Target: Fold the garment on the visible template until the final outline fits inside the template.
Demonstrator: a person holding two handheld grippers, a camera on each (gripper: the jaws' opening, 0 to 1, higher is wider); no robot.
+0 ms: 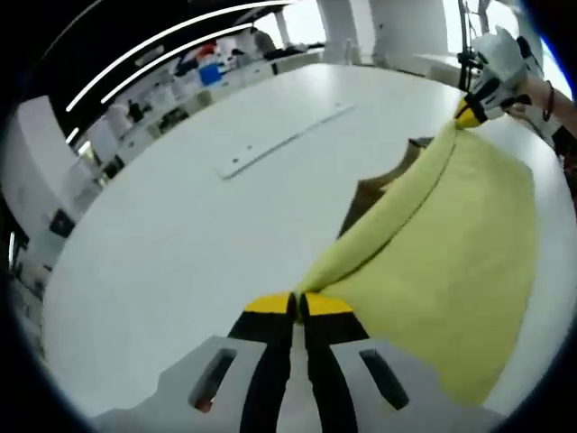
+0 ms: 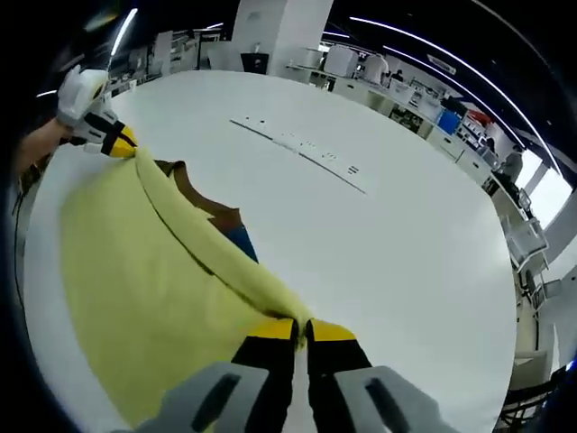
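A yellow garment (image 1: 451,262) hangs stretched above the white table, held by one edge between both grippers. My left gripper (image 1: 297,304) is shut on one end of that edge, and my right gripper (image 1: 469,113) pinches the other end at the upper right. In the right gripper view the garment (image 2: 153,298) spreads to the lower left, with the right gripper (image 2: 302,329) shut on its edge and the left gripper (image 2: 117,140) holding the far corner. A brown template (image 1: 374,191) (image 2: 194,194) lies on the table, largely hidden by the cloth. A blue patch (image 2: 242,240) peeks out beside it.
The white table (image 1: 180,244) (image 2: 406,253) stretches wide around the garment, with a thin pale strip (image 1: 279,140) (image 2: 302,147) across its far part. Shelves and benches (image 1: 180,81) (image 2: 415,99) with boxes stand beyond the far edge. A hand (image 1: 541,90) (image 2: 41,144) grips each gripper.
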